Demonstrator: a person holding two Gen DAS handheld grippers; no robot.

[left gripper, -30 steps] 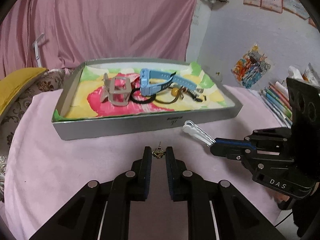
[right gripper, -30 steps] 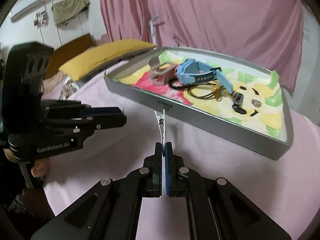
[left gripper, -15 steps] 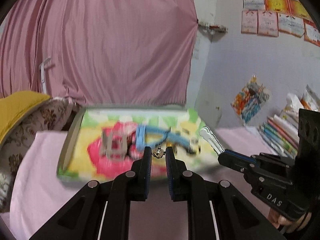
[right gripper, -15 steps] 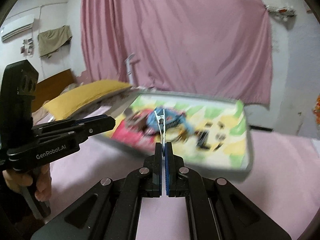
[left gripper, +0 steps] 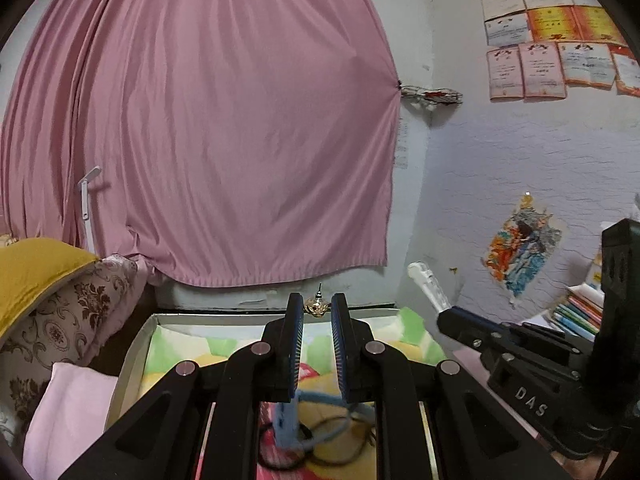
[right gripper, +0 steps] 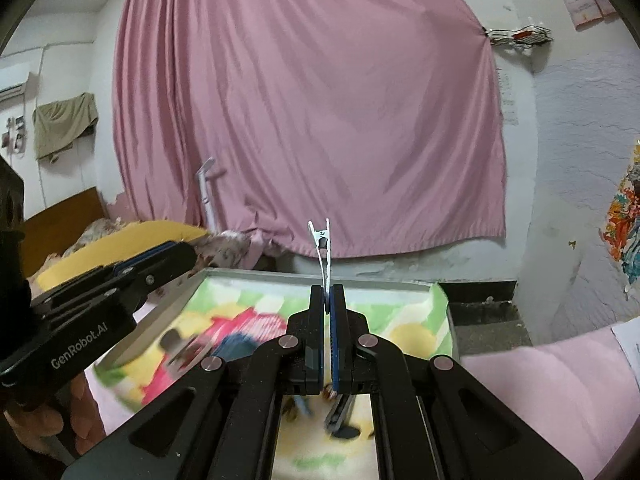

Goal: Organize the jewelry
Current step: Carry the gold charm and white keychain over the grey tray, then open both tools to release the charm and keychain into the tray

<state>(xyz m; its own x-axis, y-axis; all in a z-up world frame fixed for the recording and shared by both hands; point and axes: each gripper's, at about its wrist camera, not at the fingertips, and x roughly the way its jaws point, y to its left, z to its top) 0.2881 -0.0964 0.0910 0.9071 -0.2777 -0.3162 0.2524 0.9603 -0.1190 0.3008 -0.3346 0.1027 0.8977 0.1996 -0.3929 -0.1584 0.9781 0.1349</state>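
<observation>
My left gripper (left gripper: 318, 300) hangs above the grey tray (left gripper: 134, 356) and is shut on a small gold earring (left gripper: 316, 307) pinched at its fingertips. My right gripper (right gripper: 328, 294) is shut on a white hair clip (right gripper: 323, 246) that sticks up past its tips, above the same tray (right gripper: 280, 277). The tray's colourful lining holds a blue watch (left gripper: 286, 420) and black hair ties (left gripper: 280, 458), partly hidden by my fingers. In the left wrist view the right gripper (left gripper: 446, 316) and its clip (left gripper: 426, 284) are to the right. The left gripper (right gripper: 176, 256) is at the left of the right wrist view.
A pink curtain (left gripper: 224, 140) hangs behind the tray. A yellow pillow (left gripper: 32, 268) and a floral cushion (left gripper: 76, 320) lie at the left. Stacked books (left gripper: 580, 312) stand at the right. A pink cloth (right gripper: 552, 372) covers the table. A hand (right gripper: 40, 420) grips the left tool.
Both grippers have risen and moved forward from in front of the tray to above it, tilting up toward the curtain. The earring and the white clip stay pinched in them.
</observation>
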